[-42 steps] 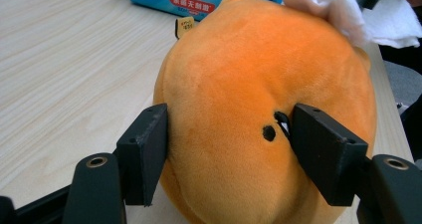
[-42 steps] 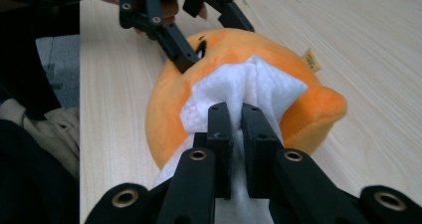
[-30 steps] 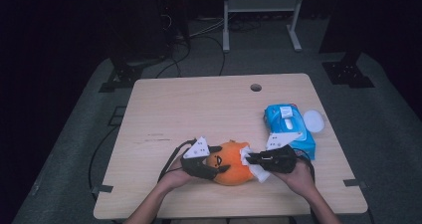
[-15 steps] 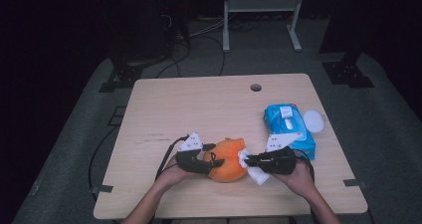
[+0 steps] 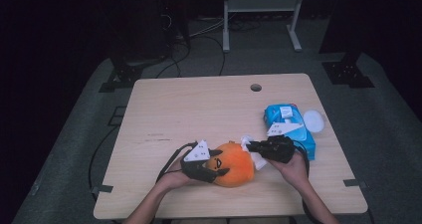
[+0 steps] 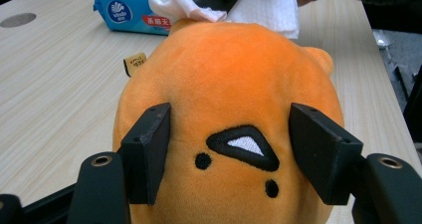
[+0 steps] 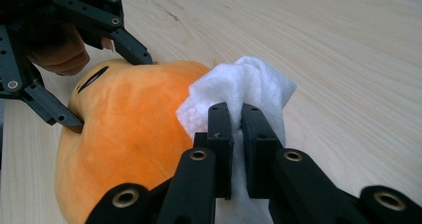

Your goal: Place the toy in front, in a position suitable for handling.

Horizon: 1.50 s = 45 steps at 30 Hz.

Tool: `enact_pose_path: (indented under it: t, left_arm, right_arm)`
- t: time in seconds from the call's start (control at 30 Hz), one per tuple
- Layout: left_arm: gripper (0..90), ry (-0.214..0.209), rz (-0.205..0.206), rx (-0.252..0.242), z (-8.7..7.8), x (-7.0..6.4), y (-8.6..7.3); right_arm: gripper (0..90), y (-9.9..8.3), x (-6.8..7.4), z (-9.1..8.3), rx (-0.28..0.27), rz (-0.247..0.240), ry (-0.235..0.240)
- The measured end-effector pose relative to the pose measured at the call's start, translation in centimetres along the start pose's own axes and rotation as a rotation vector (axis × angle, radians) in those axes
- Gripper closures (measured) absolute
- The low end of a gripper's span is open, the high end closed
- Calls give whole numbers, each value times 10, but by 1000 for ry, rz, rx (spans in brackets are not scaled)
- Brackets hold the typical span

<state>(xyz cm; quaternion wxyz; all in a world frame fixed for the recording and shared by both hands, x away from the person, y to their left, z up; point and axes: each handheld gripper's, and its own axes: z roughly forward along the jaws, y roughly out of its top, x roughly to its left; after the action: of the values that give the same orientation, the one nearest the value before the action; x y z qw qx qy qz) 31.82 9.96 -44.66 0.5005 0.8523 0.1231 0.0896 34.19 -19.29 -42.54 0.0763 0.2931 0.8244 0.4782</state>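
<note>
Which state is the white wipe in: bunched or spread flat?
Bunched: the white wipe crumples into folds between the right gripper jaws.

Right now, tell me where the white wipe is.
In the high view the white wipe sits near the table's front edge, clamped in the right gripper and pressed against the orange plush toy.

The far and left parts of the table (image 5: 199,104) lie bare, so a hand can pass freely there. Near the front edge the orange plush toy (image 5: 234,163) blocks the middle, with the left gripper (image 5: 211,168) clamped on its left side and the right gripper (image 5: 249,147) pressing a white wipe (image 7: 239,92) against its right. The blue wipes pack (image 5: 288,124) crowds the right edge.
</note>
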Motion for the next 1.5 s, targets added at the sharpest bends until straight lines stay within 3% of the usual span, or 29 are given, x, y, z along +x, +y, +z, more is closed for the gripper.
enact_pose_path:
  t: [0.07,0.23,0.4,0.5,0.63,0.8,1.13,1.3,1.5]
  left_arm:
    - [346,17,-17,1,0,2,0]
    - [344,55,-114,-16,-2,11,-3]
    - [337,96,-196,-35,-4,19,-6]
    - [328,97,-218,-38,-3,22,-7]
    - [324,93,-207,-39,-3,21,-6]
    - [325,62,-155,-38,-2,18,-5]
    - [313,-11,32,-10,4,-6,6]
    - [310,-5,18,-12,5,-5,5]
    - [314,32,-41,-6,5,1,4]
  right_arm:
    - [833,-1,0,-1,9,2,5]
    - [833,-7,7,-5,59,-15,34]
    - [833,-7,20,-16,70,-63,100]
    - [832,-3,30,-18,74,-108,133]
    - [833,-2,29,-16,72,-104,137]
    - [833,-3,25,-14,66,-78,107]
    - [832,-3,6,-9,41,-7,23]
    - [832,-3,2,-8,43,9,28]
    - [833,-2,13,-11,70,-33,52]
